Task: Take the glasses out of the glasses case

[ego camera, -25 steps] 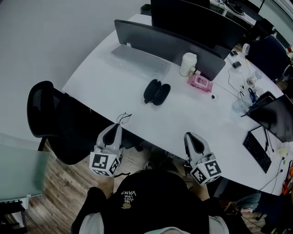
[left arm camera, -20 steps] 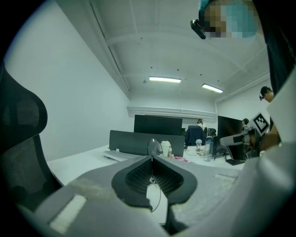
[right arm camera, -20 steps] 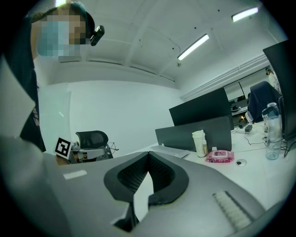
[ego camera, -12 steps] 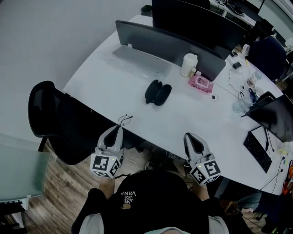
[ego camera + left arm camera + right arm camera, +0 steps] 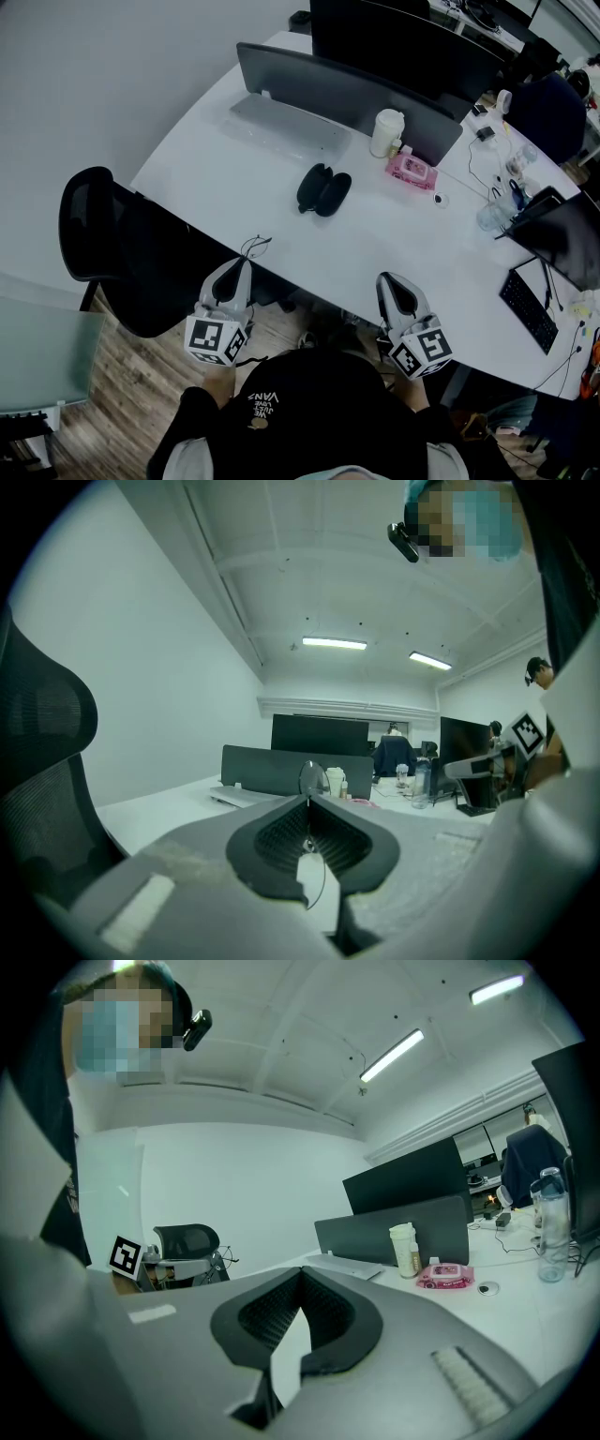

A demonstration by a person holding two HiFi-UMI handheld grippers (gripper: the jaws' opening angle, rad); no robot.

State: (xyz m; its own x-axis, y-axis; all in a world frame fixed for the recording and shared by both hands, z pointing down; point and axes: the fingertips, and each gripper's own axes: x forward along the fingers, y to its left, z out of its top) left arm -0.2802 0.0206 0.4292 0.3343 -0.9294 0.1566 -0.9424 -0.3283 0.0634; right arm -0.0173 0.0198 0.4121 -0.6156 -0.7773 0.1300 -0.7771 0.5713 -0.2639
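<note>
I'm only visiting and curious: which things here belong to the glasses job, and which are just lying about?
Part of the job:
thin wire-framed glasses, pinched in the left gripper
black oval glasses case
right gripper, shut and empty

Just lying about:
white lidded cup
pink wipes pack
flat silver keyboard
black mesh office chair

left gripper [image 5: 245, 262] sits lower left of centre in the head view, jaws pressed together on thin wire glasses [image 5: 255, 246] – a lens [image 5: 313, 778] pokes up past the tips. right gripper [image 5: 383, 279] sits lower right of centre, jaws together with nothing between them. both point up the frame, marker cubes nearest the person.
</note>
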